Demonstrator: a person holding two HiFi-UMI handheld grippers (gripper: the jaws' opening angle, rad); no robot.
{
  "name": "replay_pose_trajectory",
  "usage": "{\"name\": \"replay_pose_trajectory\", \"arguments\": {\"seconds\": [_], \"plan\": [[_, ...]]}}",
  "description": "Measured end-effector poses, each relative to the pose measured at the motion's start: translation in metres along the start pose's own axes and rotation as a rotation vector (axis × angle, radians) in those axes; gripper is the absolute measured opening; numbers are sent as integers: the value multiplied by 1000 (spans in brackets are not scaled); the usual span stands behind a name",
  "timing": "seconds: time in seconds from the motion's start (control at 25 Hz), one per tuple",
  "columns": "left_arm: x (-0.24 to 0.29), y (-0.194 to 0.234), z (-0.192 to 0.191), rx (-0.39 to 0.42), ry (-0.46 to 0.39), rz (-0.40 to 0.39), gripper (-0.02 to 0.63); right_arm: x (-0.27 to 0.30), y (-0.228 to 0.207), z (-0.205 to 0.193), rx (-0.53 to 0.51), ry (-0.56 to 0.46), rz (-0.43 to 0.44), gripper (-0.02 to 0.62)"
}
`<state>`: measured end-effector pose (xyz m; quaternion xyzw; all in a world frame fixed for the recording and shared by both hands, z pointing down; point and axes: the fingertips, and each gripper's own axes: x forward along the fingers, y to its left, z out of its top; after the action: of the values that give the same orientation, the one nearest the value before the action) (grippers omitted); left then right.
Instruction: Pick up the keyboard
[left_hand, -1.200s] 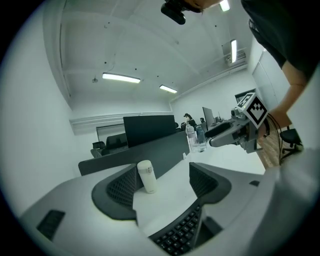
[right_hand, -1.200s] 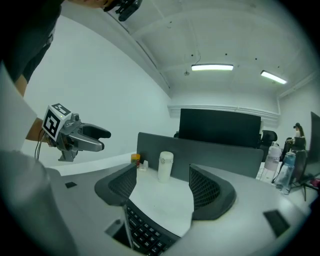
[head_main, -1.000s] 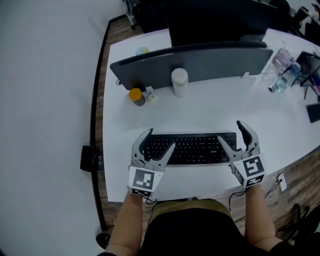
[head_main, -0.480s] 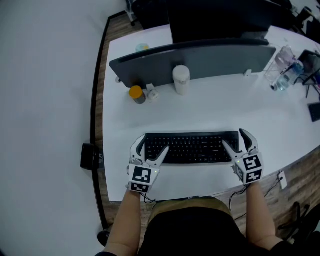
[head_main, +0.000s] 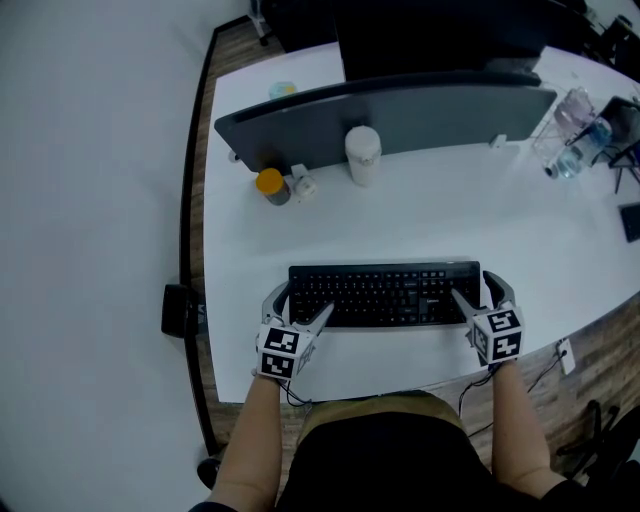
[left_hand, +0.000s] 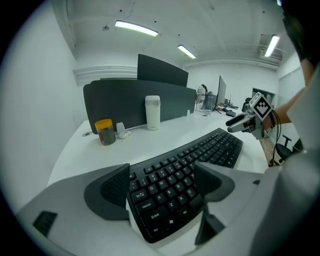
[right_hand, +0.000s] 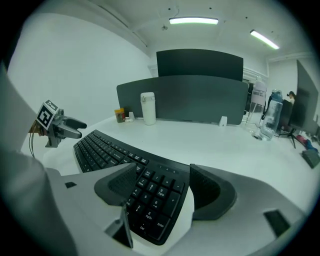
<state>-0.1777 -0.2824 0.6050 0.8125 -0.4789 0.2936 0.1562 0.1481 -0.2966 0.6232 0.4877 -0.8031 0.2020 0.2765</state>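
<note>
Keyboard (head_main: 385, 294) lies flat on the table (head_main: 400, 215) near the front edge. Its left end sits between the fingers of the left gripper (head_main: 298, 305), spread wide and just opened further, not pressing on it; the right gripper (head_main: 478, 292) brackets the right end, fingers equally apart, holding nothing. Likely trouble: if one side closes sooner or pinches only keys, the long board may tilt and slip out.
</note>
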Motion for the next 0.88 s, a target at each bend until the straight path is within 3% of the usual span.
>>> {"name": "replay_pose_trajectory", "arguments": {"seconds": [0.32,0.64,0.88], "plan": [[5,17,-33,-80,120,8,402,11,-8,-32,68,113,14,301],[9,20,-59,-154,250,-44,410,14,-8,-39,131,141,56,301],[15,21,-67,-280,266,-124,408,18,-11,-49,336,128,120,302]]}}
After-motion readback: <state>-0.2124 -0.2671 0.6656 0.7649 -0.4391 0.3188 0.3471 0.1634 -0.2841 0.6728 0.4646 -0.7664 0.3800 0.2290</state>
